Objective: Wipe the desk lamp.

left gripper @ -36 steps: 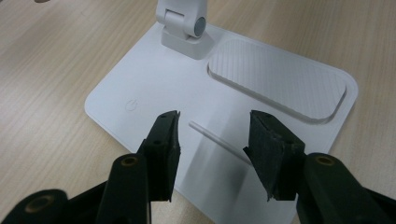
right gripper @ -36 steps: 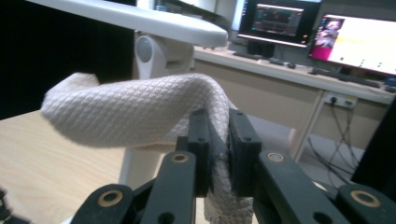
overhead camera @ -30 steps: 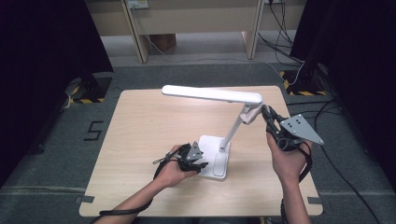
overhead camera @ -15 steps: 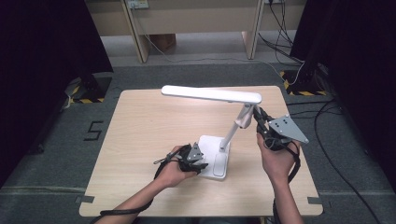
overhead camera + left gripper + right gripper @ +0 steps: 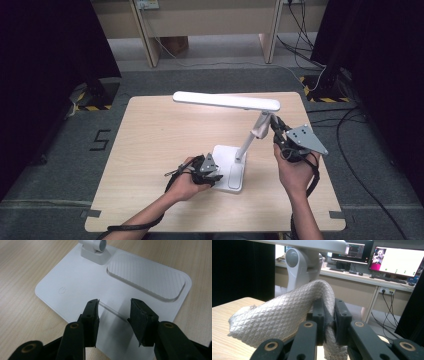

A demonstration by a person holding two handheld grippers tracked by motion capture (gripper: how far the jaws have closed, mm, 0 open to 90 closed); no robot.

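A white desk lamp stands on the table, with its base (image 5: 230, 167) near the front and its long head (image 5: 225, 101) lying level above. My left gripper (image 5: 212, 172) rests at the base's left edge. In the left gripper view its jaws (image 5: 113, 312) hover over the flat base (image 5: 82, 282); they have just been closing a little and clamp nothing. My right gripper (image 5: 277, 127) is shut on a grey quilted cloth (image 5: 282, 315) and holds it against the lamp's upper arm (image 5: 261, 127), just below the hinge (image 5: 297, 262).
The wooden table (image 5: 150, 140) has free room on its left half and at the back. A ribbed recess (image 5: 147, 277) and a power mark (image 5: 62, 290) lie on the base. Cables (image 5: 350, 125) trail on the floor at the right. Lit monitors (image 5: 397, 261) stand behind.
My right gripper has moved left with the cloth, from beside the lamp's arm to against it. My left hand has stayed at the base.
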